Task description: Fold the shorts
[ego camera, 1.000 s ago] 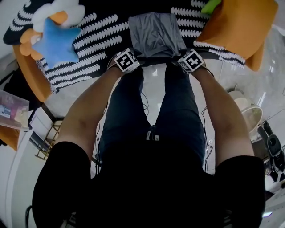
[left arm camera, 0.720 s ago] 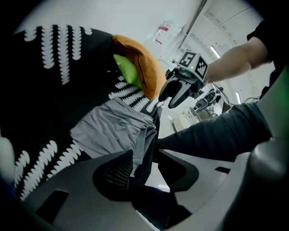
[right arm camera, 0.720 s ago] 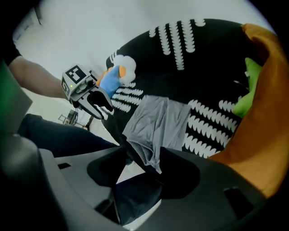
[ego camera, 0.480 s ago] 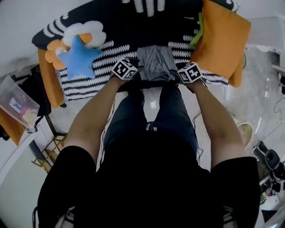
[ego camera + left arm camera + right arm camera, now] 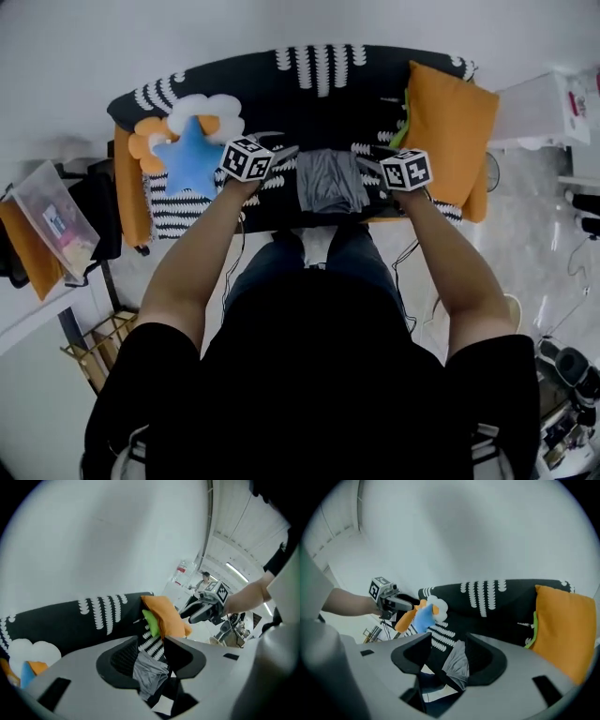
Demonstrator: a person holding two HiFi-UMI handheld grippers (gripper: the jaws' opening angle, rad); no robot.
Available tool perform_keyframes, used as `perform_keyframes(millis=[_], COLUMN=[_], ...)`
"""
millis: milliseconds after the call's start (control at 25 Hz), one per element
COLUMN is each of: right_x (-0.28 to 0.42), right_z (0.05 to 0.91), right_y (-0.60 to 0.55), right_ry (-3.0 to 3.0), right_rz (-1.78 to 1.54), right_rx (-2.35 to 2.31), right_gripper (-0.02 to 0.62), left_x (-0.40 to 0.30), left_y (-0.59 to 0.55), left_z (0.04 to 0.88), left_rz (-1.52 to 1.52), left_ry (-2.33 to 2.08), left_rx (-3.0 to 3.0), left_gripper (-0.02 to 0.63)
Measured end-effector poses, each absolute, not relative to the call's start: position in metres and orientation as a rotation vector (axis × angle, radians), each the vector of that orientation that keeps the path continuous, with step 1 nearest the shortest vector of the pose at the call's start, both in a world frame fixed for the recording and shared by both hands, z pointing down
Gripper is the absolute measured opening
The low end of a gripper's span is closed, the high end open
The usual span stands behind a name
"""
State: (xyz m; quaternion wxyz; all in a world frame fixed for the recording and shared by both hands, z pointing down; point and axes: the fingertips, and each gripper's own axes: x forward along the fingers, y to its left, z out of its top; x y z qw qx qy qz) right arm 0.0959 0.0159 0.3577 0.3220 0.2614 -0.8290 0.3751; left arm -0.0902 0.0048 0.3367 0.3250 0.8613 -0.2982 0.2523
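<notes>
Both tongs have lifted off the near edge of the shorts (image 5: 330, 181), where they worked a second ago. The left tongs (image 5: 286, 152) now hang at the shorts' 9 o'clock and the right tongs (image 5: 367, 167) at 3 o'clock. Both are open and empty; the right jaws have just been closing slightly, on nothing. The shorts lie as a compact grey rectangle mid-seat on the sofa (image 5: 319, 94). The fold looks finished.

Black-and-white patterned sofa (image 5: 319, 89). On seat: grey shorts (image 5: 330, 181) lying centre, orange cushion (image 5: 450, 127) at right end, blue star plush (image 5: 190, 159) and white cloud plush (image 5: 208, 107) at left.
</notes>
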Motion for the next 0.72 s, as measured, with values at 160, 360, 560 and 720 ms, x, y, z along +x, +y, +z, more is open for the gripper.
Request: perform_keyframes(millis=[160, 360, 560, 720], right_x=[0.102, 0.103, 0.102, 0.099], right_z=[0.305, 0.239, 0.188, 0.151], right_y=[-0.011, -0.047, -0.068, -0.083], right_ry=[-2.228, -2.284, -2.339, -2.382], right_rz=[0.933, 0.854, 0.777, 0.724], right_rx=[0.739, 0.852, 0.916, 0.941], right_gripper=[0.232, 0.218, 0.213, 0.207], left_x=[-0.097, -0.113, -0.136, -0.159], left_y=[-0.012, -0.033, -0.045, -0.054], left_z=[0.283, 0.223, 0.178, 0.154], left_rz=[0.564, 0.455, 0.389, 0.358], left_ry=[-0.869, -0.942, -1.017, -1.076], left_rx=[2.288, 2.334, 2.357, 2.348], left_gripper=[0.189, 0.189, 0.189, 0.188])
